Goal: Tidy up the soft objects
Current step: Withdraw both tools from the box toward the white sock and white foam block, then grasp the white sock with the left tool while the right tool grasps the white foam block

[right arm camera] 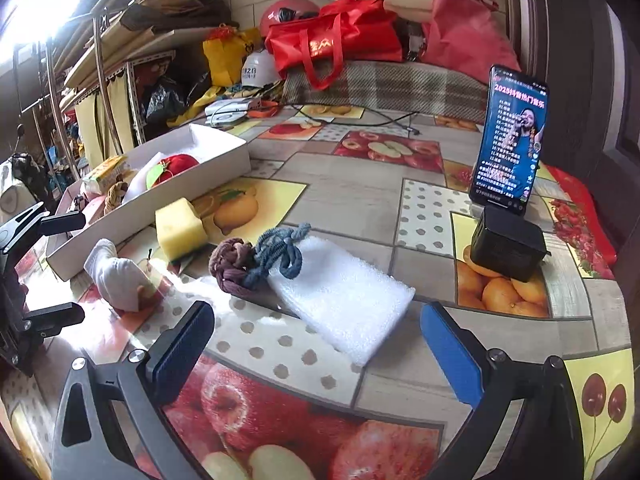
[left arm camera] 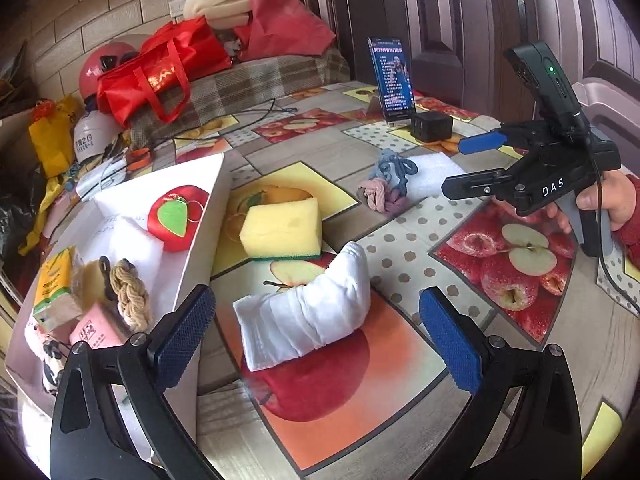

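Over fruit-print tablecloth, both grippers' fingers gape empty: left gripper above rolled towel, right gripper near foam sheet.

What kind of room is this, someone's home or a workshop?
Probably a lived-in home, perhaps a storage corner: a fruit-print tablecloth covers the table, helmets and shopping bags pile behind it, and cluttered shelves stand at left.

"DAS" on right gripper body
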{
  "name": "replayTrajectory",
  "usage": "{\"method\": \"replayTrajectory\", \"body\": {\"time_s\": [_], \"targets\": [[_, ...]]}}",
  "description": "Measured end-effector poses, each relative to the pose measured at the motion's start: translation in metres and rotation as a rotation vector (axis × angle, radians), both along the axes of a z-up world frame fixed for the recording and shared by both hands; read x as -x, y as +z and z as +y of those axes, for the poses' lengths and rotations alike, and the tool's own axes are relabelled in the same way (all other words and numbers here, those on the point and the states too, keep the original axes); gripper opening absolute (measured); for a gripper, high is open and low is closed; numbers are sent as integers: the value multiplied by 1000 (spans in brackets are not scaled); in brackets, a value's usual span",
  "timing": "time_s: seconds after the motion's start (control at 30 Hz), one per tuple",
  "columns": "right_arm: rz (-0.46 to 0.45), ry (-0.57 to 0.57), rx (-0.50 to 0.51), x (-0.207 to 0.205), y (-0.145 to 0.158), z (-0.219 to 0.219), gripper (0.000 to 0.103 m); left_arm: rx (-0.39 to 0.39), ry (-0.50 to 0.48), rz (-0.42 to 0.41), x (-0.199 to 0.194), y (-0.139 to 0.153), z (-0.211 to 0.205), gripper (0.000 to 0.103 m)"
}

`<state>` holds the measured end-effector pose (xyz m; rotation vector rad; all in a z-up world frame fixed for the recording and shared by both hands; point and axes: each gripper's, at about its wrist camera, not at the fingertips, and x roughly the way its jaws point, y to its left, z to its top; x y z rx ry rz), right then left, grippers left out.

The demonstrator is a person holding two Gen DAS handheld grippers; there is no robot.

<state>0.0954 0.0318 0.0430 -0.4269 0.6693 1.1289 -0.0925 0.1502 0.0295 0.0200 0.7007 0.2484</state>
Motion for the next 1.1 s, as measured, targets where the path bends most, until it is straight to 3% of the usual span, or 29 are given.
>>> {"method": "replayTrajectory", "body": {"time_s": [0.17,0.3,0.33,0.37,0.43,0.57,0.7,0.83,1.03,1.1], "targets": [[-51,91,93,-1,-9,24,103,63,8,51,-15,-8,7,103],[-86,107,155,-3,-16,37,103,43,-17,115,-26,-16,0,103],[-77,101,159,-6,-17,37,103,31,-30,125,-28,-17,-3,101],[-70,100,151,-8,-16,35,103,20,-40,133,-28,-18,-6,92],[-75,93,129,-8,-13,30,88,4,-55,149,-31,-21,-10,80],[-106,70,118,-7,-9,20,69,-4,-74,133,-27,-19,-13,72],[-111,51,100,-5,-5,11,60,-16,-81,90,-21,-13,-15,70],[-86,16,34,-2,3,-7,42,-20,-61,34,-13,-6,-13,70],[54,-81,-166,1,17,-54,22,-60,80,-56,0,5,-4,70],[84,-93,-216,6,19,-64,21,-61,146,-78,4,8,1,70]]}}
